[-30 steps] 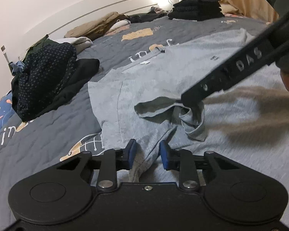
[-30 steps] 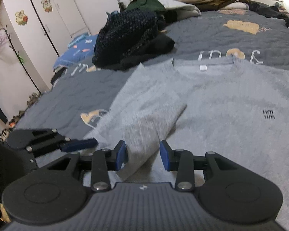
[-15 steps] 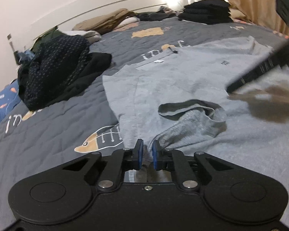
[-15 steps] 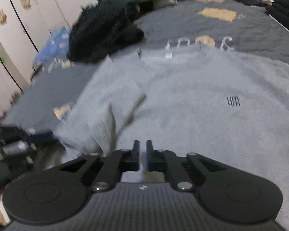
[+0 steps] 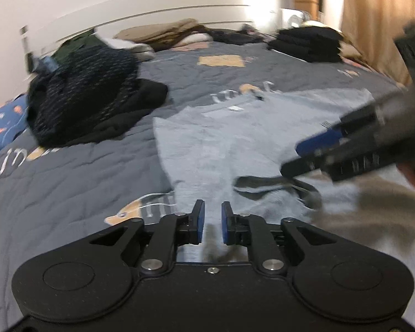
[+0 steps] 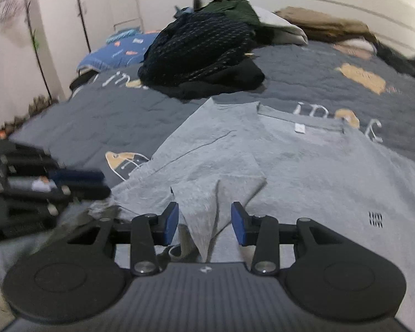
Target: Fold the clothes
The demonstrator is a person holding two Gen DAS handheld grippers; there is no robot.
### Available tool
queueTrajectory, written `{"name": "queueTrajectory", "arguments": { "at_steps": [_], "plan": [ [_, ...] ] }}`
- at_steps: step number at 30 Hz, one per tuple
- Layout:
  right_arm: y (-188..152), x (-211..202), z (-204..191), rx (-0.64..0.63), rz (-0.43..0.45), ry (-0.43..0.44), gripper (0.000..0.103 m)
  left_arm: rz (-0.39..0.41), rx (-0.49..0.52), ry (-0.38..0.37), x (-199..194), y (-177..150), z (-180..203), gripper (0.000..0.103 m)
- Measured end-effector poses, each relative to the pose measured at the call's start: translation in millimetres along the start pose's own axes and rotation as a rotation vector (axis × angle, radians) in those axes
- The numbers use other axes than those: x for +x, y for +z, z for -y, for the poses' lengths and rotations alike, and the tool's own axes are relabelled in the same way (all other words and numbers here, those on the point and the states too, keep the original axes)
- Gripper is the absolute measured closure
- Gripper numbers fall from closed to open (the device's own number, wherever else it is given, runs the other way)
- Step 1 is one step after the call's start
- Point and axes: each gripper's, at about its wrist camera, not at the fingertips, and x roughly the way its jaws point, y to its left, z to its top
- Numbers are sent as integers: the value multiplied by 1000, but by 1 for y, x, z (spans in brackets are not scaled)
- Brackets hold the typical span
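A grey T-shirt (image 5: 235, 138) (image 6: 304, 166) lies flat on the dark grey quilt, collar toward the headboard. Its sleeve (image 5: 276, 188) (image 6: 213, 171) is folded inward over the body. My left gripper (image 5: 212, 213) hovers at the shirt's near side edge; its jaws are opening, and the cloth lies under the gap untouched by the pads. My right gripper (image 6: 204, 215) is opening too, with a peak of the folded sleeve standing loose between its fingers. Each gripper shows blurred in the other's view: the right gripper (image 5: 318, 149) and the left gripper (image 6: 77, 182).
A heap of dark clothes (image 5: 91, 96) (image 6: 202, 49) sits beyond the shirt. A stack of folded black clothes (image 5: 310, 44) and beige garments (image 5: 163, 33) lie near the headboard. A blue pillow (image 6: 119, 49) and white wardrobes (image 6: 110, 0) are at the bed's far side.
Both grippers narrowed half a second ago and now stand wider again. The right gripper swung away, then came back over the folded sleeve. The left gripper rose slightly.
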Motion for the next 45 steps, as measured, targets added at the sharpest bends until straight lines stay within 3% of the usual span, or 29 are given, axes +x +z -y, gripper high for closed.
{"name": "queueTrajectory", "arguments": {
  "at_steps": [2, 7, 13, 14, 17, 20, 24, 25, 29, 34, 37, 41, 45],
  "plan": [
    [1, 7, -9, -46, -10, -7, 62, 15, -44, 19, -2, 2, -9, 63],
    [1, 22, -30, -187, -33, -31, 62, 51, -92, 12, -10, 7, -17, 59],
    [-6, 33, -38, -314, -51, -126, 63, 55, -81, 2, -10, 9, -14, 57],
    [-7, 33, -36, -314, -47, -133, 68, 56, -80, 1, -10, 9, -14, 57],
    [-3, 30, -22, -198, -38, -124, 90, 60, -84, 1, -11, 10, -15, 57],
    [2, 18, 18, 145, 8, -22, 96, 59, -84, 5, -12, 8, -16, 56],
    [-10, -3, 81, 614, 110, 130, 96, 49, -73, 4, -11, 8, -14, 56],
    [-14, -8, 89, 665, 126, 118, 96, 47, -69, 4, -10, 8, -13, 56],
    [-24, -26, 102, 608, 115, -45, 91, 27, -39, -3, -7, 6, -8, 56],
    [-37, -35, 95, 530, 70, -92, 87, 1, 60, -10, 2, 1, 14, 56],
    [-41, -41, 86, 458, 86, -125, 76, -5, 99, -48, 6, -1, 28, 56],
    [-38, -45, 90, 457, 119, -129, 68, -1, 144, -79, 12, -1, 47, 56],
    [-33, -38, 89, 462, 98, -47, 66, -18, 166, -88, 26, -1, 59, 56]
  ]
}}
